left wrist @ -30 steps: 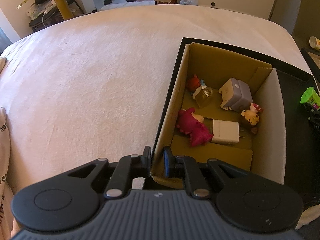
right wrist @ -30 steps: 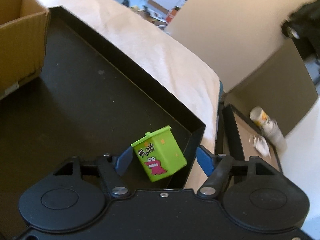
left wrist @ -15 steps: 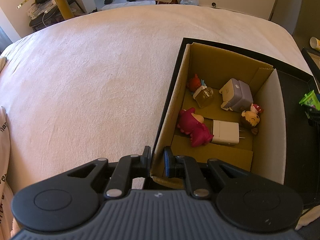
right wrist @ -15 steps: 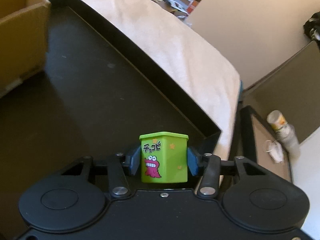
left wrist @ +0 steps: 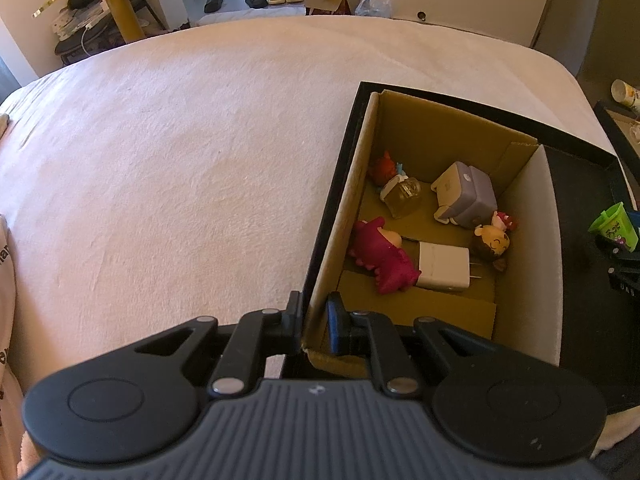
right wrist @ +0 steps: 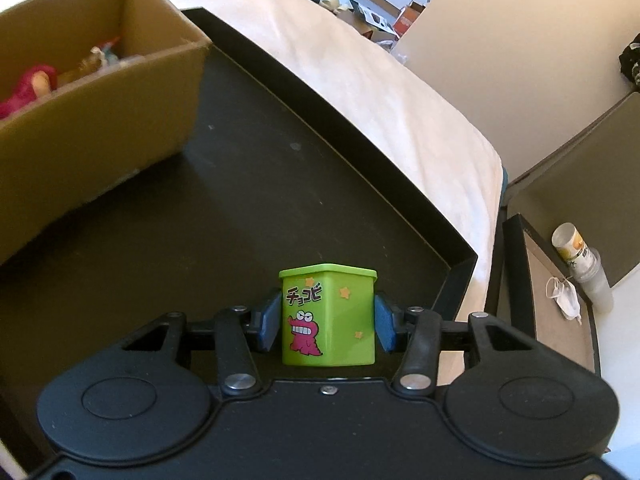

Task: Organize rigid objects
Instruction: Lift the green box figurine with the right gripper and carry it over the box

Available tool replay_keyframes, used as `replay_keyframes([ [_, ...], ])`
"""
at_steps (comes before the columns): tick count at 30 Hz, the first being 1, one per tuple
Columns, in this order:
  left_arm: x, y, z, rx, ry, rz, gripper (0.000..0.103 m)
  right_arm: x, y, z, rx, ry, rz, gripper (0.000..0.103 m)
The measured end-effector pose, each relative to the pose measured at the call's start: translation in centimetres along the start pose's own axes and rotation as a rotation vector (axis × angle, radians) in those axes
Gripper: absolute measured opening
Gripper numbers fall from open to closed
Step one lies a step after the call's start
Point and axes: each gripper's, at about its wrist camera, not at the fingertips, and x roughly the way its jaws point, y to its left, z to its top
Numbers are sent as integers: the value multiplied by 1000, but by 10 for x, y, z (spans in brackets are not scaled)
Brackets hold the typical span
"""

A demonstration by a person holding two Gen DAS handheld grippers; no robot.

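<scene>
Raised green チョコビ box point(right wrist: 328, 314), right tongs point(right wrist: 327, 322) clamped

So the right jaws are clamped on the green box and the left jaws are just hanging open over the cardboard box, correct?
Not quite. The right gripper does clamp the green box, but the left gripper is not open: in the left wrist view its jaws are shut on the near wall of the cardboard box, one inside and one outside.
</scene>
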Motion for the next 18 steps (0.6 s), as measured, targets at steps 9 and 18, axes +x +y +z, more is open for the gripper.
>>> replay_keyframes([
  [9, -5, 2, -1, -9, -13, -17, 11, -33, 15, 15, -37, -59, -15, 47],
  [18, -6, 6, -1, -13, -13, -35, 11, -59, 20, 26, -57, -109, -23, 47],
])
